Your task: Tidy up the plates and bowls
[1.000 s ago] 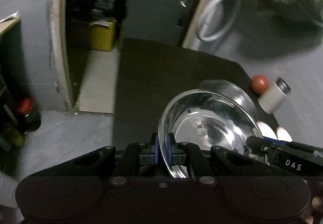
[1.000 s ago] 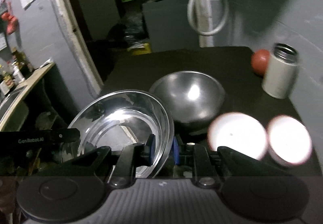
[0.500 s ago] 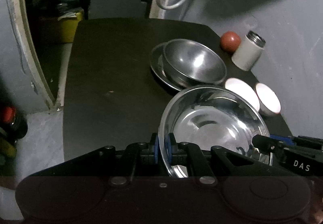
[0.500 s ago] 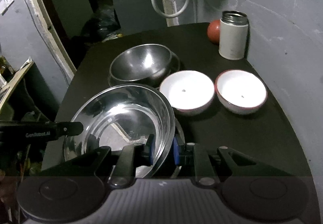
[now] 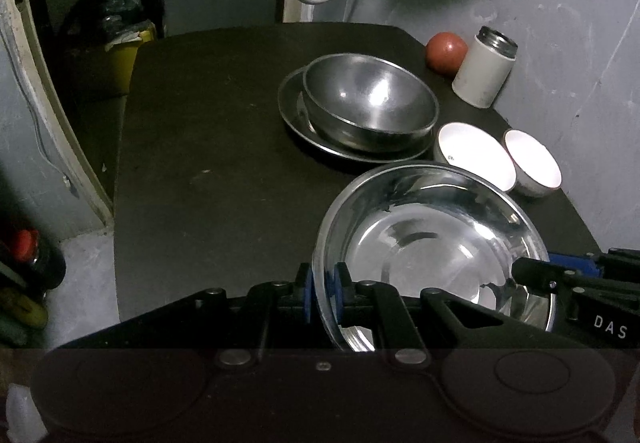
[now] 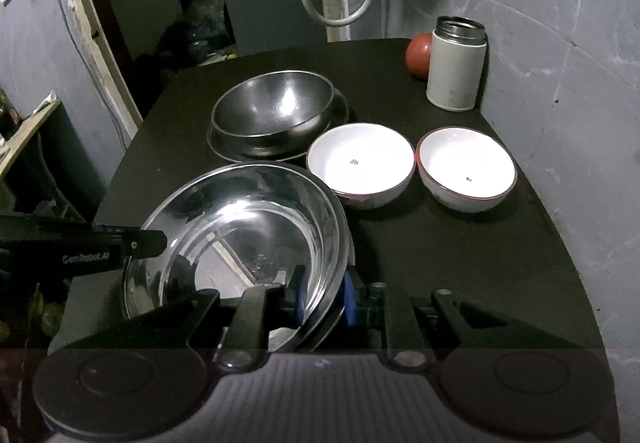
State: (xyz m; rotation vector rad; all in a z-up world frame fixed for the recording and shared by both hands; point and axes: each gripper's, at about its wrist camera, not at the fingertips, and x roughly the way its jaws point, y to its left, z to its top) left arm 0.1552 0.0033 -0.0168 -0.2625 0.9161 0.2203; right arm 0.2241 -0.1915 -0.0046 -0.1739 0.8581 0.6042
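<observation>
From the left wrist view, the shiny steel plate [image 5: 432,243] is pinched at its left rim by the left tool [image 5: 323,293], narrowed onto the metal. It is held over the near part of the dark surface [image 5: 208,147], probably so it can be carried level.

From the right wrist view, the opposite rim is clamped by the right tool [image 6: 322,297], sharing the load. The dull steel bowl [image 6: 272,109] is seen resting in a second plate [image 6: 256,151], a likely stacking spot, with two white bowls [image 6: 360,163] beside it.

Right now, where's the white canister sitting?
The white canister stands upright at the table's far right corner by the wall, in both wrist views. A red ball sits just behind it to its left, and the two white bowls lie nearer.
</observation>
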